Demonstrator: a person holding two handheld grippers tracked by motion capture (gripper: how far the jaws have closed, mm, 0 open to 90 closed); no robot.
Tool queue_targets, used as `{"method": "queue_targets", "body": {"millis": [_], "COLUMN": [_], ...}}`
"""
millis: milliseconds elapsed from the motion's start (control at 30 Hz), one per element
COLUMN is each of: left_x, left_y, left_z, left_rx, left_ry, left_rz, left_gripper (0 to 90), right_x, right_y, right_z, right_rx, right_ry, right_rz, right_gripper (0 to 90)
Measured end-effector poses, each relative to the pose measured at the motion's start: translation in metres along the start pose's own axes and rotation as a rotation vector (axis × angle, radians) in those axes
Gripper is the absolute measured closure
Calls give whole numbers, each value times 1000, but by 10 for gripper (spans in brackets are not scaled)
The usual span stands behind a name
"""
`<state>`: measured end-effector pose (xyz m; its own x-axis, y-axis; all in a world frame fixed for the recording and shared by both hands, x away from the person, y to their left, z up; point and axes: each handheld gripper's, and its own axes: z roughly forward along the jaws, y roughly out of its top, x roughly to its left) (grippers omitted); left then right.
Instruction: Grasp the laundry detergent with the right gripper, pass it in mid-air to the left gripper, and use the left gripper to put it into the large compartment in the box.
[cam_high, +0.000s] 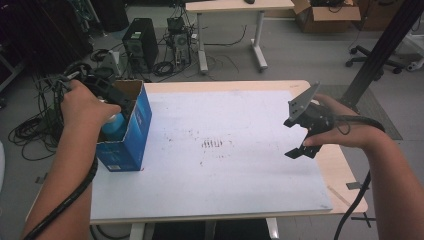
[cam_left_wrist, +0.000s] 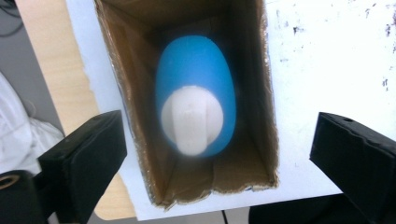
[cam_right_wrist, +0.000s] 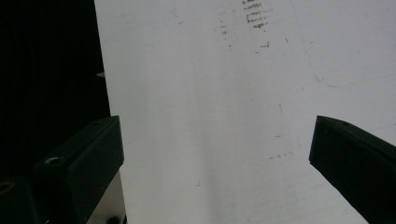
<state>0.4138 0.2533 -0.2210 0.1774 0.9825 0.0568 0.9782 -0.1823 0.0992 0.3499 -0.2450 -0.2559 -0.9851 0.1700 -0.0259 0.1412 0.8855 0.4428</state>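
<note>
Currently, the tall blue cardboard box is standing upright with its top open at the left edge of the white-covered wooden table, and it is serving as the landmark for everything else. Inside the box, a blue plastic bottle with a white cap is standing upright, its cap facing up towards the opening and its sides sitting between the brown inner walls. Directly above the box's opening, the left gripper is hovering and pointing down into it; its two black jaws are standing wide apart, one on either side of the box's open mouth, gripping nothing and touching neither the bottle nor the cardboard. The person's left hand is holding that gripper just over the box's left rim. Well away from the box, towards the table's far right side, the right gripper is hanging above the white surface in the person's right hand; its jaws are likewise gaping wide, with only the scuffed white tabletop showing between them in the right gripper view.
</note>
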Motion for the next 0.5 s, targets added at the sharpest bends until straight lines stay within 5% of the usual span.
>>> {"method": "queue_targets", "body": {"millis": [300, 500], "left_x": [-13, -41], "left_y": [-2, -6], "left_z": [-22, -46], "left_rx": [-45, -137], "left_ry": [15, -27], "left_rz": [79, 225], "left_gripper": [2, 2], "right_x": [0, 1], "right_y": [2, 6], "right_z": [-5, -8], "right_rx": [-10, -6], "right_ry": [-12, -18], "right_rz": [6, 2], "right_gripper": [32, 34]}}
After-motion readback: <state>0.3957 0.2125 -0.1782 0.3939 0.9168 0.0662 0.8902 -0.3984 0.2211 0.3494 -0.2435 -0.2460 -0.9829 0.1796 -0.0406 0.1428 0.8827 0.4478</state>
